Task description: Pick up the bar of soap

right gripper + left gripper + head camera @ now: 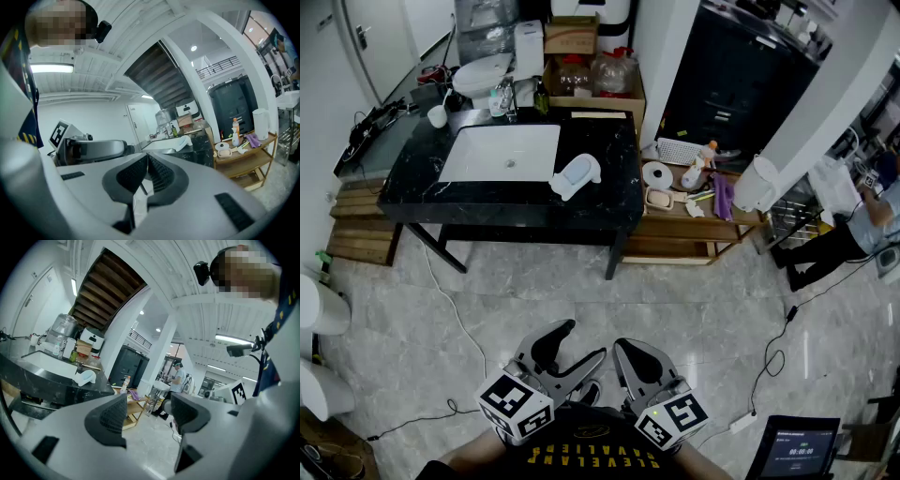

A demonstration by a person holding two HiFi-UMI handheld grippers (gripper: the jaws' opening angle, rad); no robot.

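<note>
- L gripper (147, 416): jaws are spread wide and nothing is held. Only floor and the far room are seen thru the gap btwn the pads.
- In the head view, the L gripper (583, 339) is held low at the frame bottom, over the grey floor (581, 291).
- R gripper (146, 171): jaws are clenched and the ribbed pads meet at the tips. No item is gripped.
- In the head view, the R gripper (628, 352) is seen just beside the L unit, not touching it.
- Marker cubes (517, 405): the hands on both units are covered by these and by a dark shirt. All of it is cut off by the lower frame edge.
- Bar of soap (659, 198): a pale block is seen in a light dish on the wooden shelf (712, 225). The shelf stands at the picture-right end of the black counter (600, 141), well apart from both grippers. The block is small and its edges are hard to resolve.
- R gripper view: the bar of soap (225, 152) is seen on the same shelf, far off.
- L gripper view: the shelf is partly covered by one jaw, so the soap can't be made out there.
- Near the soap: white roll (657, 174), orange-capped bottle (705, 159), purple cloth (724, 197).
- Counter: a white basin (502, 152) is set in the top. A white/pale-blue item (577, 175) lies at its corner; its type can't be told.
- Person (862, 220): cut off by the right frame edge.
- Screen (797, 450): cut off at the lower right.
</note>
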